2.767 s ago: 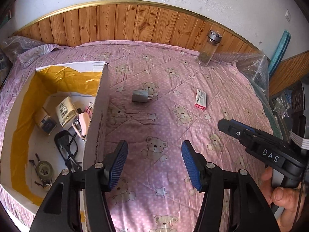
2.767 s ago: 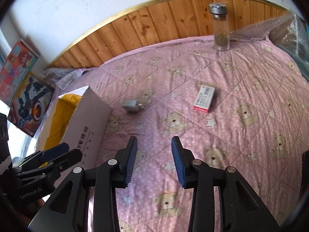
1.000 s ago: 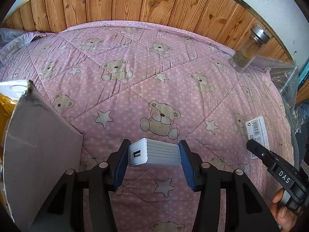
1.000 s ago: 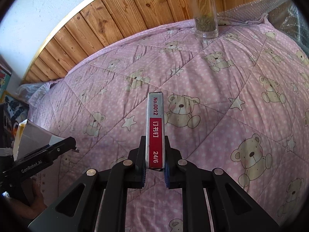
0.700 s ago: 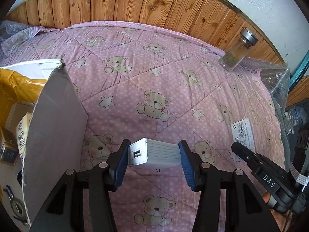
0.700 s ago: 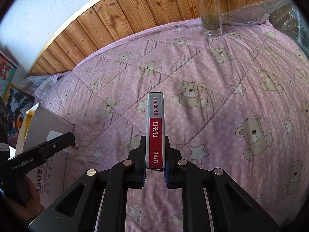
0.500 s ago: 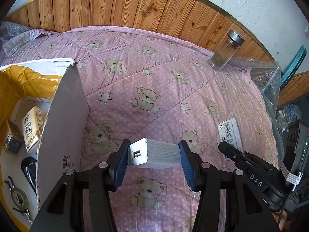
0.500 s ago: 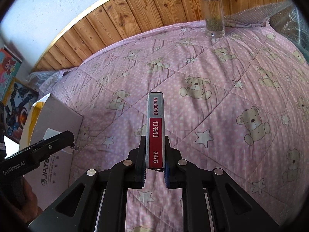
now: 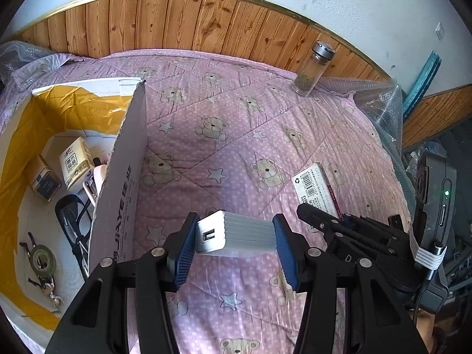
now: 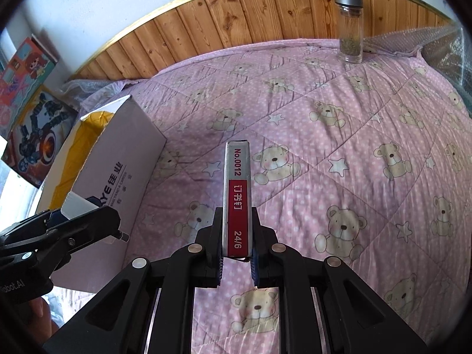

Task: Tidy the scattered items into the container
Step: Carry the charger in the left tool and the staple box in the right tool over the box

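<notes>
**A:** Since the earlier frames I've lifted both items off the quilt (image 9: pixel 236 135) and pulled back toward the box (image 9: pixel 118 183); more of its inside shows now. What do you see on the left wrist?

**B:** The left gripper (image 9: pixel 234 244) is pinching the charger (image 9: pixel 236 234) across its length, long axis running side to side between the pads, USB port facing left. It hangs above the quilt, just right of the box wall. The box opening lies to the left, already holding small cartons, glasses and a tape measure. The right gripper (image 9: pixel 333 221) sits close at the right, with the staple box (image 9: pixel 315 188).

**A:** And the right wrist?

**B:** The right gripper (image 10: pixel 236 262) is pressed together on the staple box (image 10: pixel 238 200), which stands on edge, long axis pointing straight ahead. The box (image 10: pixel 118 177) is well off to the left, beyond the left gripper (image 10: pixel 67 221).

**A:** So the left hand is nearer. I'd judge it goes first: carry the charger leftward over the wall, then release.

**B:** Agreed. A jar (image 10: pixel 349 29) stands at the far edge.
</notes>
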A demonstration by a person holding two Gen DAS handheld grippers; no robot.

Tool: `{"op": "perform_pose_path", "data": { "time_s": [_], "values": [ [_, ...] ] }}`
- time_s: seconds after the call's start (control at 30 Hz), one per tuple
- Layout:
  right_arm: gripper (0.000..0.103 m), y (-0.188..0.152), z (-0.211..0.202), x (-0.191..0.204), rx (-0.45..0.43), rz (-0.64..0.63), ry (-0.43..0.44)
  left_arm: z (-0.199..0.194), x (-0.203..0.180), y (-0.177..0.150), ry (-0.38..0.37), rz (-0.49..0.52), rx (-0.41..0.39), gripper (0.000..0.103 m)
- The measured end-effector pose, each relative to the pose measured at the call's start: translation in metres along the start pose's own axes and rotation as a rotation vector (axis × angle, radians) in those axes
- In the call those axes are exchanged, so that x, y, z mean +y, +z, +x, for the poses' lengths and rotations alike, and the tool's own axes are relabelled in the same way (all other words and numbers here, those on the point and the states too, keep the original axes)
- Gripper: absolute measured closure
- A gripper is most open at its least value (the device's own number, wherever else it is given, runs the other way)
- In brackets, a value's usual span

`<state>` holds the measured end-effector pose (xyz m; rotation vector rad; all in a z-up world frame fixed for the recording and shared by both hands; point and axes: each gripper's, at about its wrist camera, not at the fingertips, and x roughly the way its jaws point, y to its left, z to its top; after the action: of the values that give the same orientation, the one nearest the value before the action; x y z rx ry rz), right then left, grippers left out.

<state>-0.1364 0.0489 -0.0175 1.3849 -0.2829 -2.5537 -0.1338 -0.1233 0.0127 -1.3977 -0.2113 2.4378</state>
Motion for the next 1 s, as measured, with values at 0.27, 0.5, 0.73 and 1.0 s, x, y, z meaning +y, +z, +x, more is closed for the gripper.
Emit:
{"op": "perform_pose_path", "data": {
  "time_s": [0.27,0.5,0.73,1.0],
  "values": [
    [0.088,-0.022,-0.026,0.035,-0.008,-0.069,-0.001,-0.036,0.004,-0.027,-0.023,0.003,-0.035,0.051],
    [0.088,-0.042,-0.048,0.070,-0.021,-0.120,0.014,-0.071,0.011,-0.046,-0.041,-0.001,-0.079,0.051],
    [0.088,-0.057,-0.067,0.109,-0.038,-0.175,0.039,-0.108,0.019,-0.062,-0.046,0.006,-0.142,0.051],
    [0.088,-0.065,-0.087,0.150,-0.059,-0.240,0.064,-0.141,0.042,-0.077,-0.058,-0.039,-0.186,0.051]
  ]
}}
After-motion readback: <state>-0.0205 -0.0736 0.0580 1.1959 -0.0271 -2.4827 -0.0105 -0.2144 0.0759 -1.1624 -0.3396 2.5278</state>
